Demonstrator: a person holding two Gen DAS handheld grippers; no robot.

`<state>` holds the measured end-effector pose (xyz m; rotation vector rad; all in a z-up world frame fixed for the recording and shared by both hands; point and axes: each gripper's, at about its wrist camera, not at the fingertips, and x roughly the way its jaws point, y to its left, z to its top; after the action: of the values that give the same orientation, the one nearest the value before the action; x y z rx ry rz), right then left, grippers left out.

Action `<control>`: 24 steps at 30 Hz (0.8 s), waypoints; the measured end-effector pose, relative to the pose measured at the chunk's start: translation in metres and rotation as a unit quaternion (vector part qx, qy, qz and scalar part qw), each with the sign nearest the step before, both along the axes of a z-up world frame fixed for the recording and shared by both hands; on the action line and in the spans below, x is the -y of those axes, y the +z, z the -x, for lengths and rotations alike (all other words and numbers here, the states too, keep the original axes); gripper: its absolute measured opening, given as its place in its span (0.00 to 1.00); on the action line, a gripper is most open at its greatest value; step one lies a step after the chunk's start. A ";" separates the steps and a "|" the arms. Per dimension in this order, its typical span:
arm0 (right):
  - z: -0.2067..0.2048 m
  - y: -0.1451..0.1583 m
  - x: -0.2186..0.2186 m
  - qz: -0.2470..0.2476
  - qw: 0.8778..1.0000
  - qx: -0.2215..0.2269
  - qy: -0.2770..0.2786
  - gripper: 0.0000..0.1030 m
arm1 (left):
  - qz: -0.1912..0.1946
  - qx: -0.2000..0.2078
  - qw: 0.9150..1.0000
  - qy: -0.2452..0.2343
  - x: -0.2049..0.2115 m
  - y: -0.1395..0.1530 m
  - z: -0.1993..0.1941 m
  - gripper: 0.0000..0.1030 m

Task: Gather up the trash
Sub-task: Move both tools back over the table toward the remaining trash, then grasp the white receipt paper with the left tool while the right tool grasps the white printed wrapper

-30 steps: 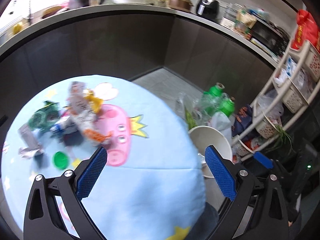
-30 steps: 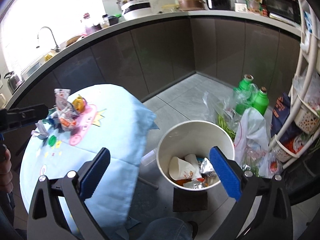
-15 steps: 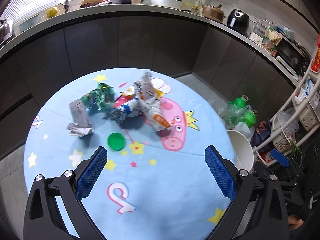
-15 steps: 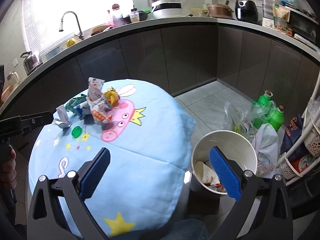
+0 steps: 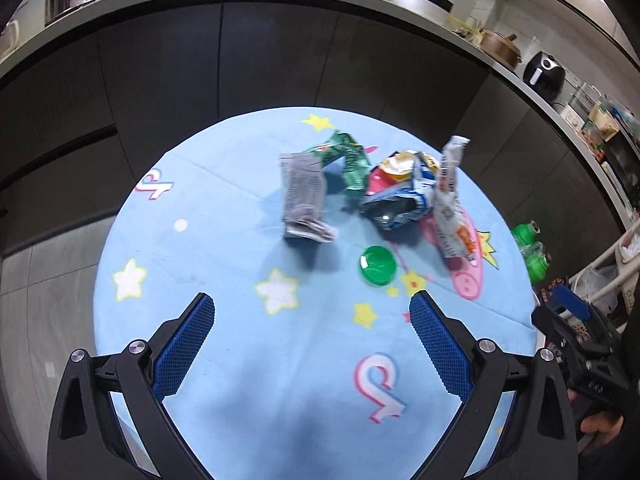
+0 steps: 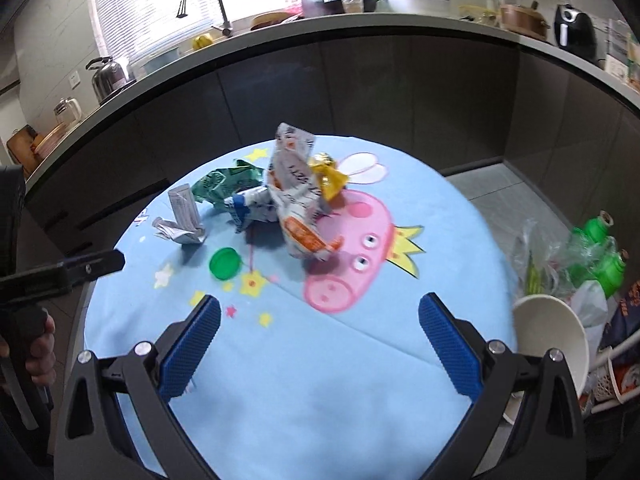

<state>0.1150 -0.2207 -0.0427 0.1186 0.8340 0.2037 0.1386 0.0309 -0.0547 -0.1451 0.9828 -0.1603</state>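
Observation:
A heap of trash lies on the round table under a light blue cartoon cloth (image 5: pixel 248 380) (image 6: pixel 320 380). It holds a grey crumpled carton (image 5: pixel 302 196) (image 6: pixel 182 216), a green wrapper (image 5: pixel 350 158) (image 6: pixel 222 184), a blue-and-white bag (image 5: pixel 404 196) (image 6: pixel 252 208), a white-and-orange snack bag (image 5: pixel 450 208) (image 6: pixel 298 208), a yellow wrapper (image 6: pixel 330 176) and a green lid (image 5: pixel 378 265) (image 6: pixel 225 263). My left gripper (image 5: pixel 312 314) hovers open, short of the lid. Open too, my right gripper (image 6: pixel 320 314) hangs over the cloth's near side. A white bin (image 6: pixel 554 336) stands to the table's right.
A dark curved cabinet run with a cluttered counter (image 6: pixel 360 24) wraps around the far side. Green bottles (image 6: pixel 600 256) (image 5: pixel 532 244) and plastic bags sit on the floor by the bin. A white rack (image 5: pixel 616 256) stands at the right. A hand (image 6: pixel 38 348) holds the left gripper's handle.
Both views have swung left from the bin toward the table. The trash heap now sits nearer and more central in each view. Both grippers stay open and empty.

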 end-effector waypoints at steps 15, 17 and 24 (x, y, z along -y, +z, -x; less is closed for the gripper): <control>-0.093 -0.043 -0.040 0.050 0.998 -0.031 0.030 0.52 | 0.023 -0.003 1.000 -0.019 -0.017 -0.010 -0.053 0.90; -0.097 -0.049 -0.040 0.049 0.998 -0.035 0.028 0.42 | 0.022 -0.003 0.999 -0.028 -0.014 -0.013 -0.060 0.89; -0.082 -0.041 -0.040 0.043 0.998 -0.020 0.048 0.27 | 0.015 -0.019 0.999 -0.047 0.001 -0.028 -0.089 0.82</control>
<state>0.1968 -0.1805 -0.0837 0.0013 0.8884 0.2559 0.2275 0.0299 -0.0831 -0.1295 1.0265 -0.2582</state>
